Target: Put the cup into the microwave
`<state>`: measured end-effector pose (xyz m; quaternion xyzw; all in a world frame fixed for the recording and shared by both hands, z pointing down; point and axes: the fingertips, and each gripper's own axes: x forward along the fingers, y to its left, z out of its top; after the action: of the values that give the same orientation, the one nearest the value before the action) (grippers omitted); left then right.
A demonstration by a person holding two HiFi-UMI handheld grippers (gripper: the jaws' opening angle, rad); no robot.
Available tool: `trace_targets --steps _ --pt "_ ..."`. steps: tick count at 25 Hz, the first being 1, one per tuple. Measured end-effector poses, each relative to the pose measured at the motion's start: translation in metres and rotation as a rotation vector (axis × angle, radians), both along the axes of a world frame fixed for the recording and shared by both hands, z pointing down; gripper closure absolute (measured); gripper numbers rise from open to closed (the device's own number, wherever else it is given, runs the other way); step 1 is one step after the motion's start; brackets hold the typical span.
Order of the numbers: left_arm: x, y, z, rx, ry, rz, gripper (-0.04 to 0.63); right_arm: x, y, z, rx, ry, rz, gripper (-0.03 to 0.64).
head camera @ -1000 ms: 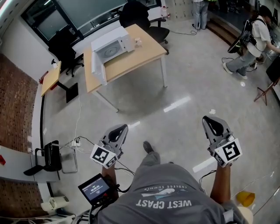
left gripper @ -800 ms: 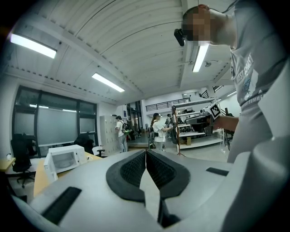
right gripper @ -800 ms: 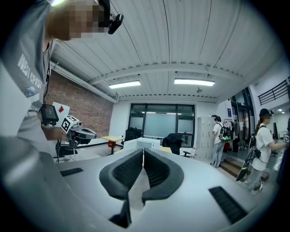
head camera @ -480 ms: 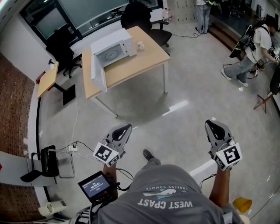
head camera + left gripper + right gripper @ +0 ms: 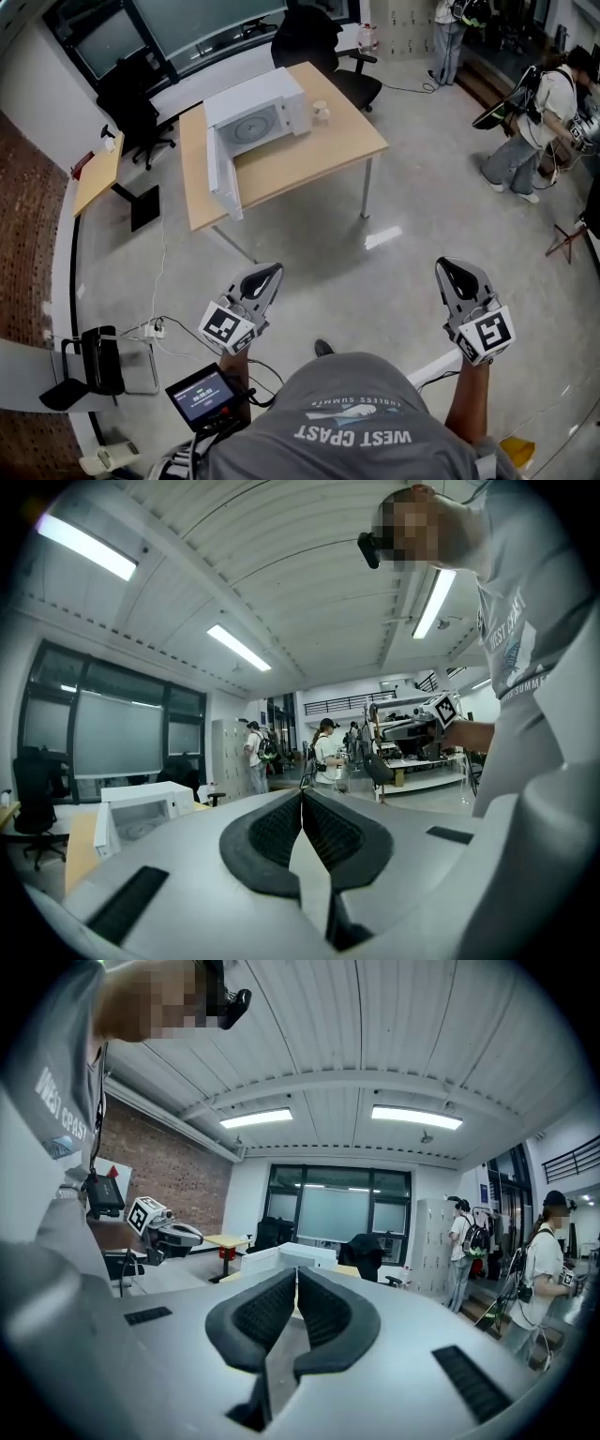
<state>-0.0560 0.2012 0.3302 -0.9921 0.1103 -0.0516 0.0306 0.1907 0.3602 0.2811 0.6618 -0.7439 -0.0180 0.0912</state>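
Risks: cup (image 5: 322,111) could be tipped or shoved off table (image 5: 323,155) if reached with jaws unopened. It looks small and light, and is set just right of microwave (image 5: 258,117), so little room is left for a jaw on that side. Door (image 5: 223,178) is swung open at microwave's left and could be clipped if cup is carried in wide.

Left gripper (image 5: 265,274) fully closed, nothing held. Right gripper (image 5: 452,269) likewise closed and empty. Both held well short of microwave, bare floor between. Cup far ahead of both.
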Motion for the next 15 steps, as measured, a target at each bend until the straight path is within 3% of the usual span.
trace_targets --steps 9,15 --pt "-0.031 -0.075 0.001 -0.017 0.043 0.005 0.574 -0.027 -0.090 -0.007 -0.012 0.035 -0.015 0.597" --pt "-0.040 -0.113 0.007 -0.034 0.030 -0.009 0.574 -0.033 -0.147 -0.006 -0.026 0.025 -0.046 0.597"
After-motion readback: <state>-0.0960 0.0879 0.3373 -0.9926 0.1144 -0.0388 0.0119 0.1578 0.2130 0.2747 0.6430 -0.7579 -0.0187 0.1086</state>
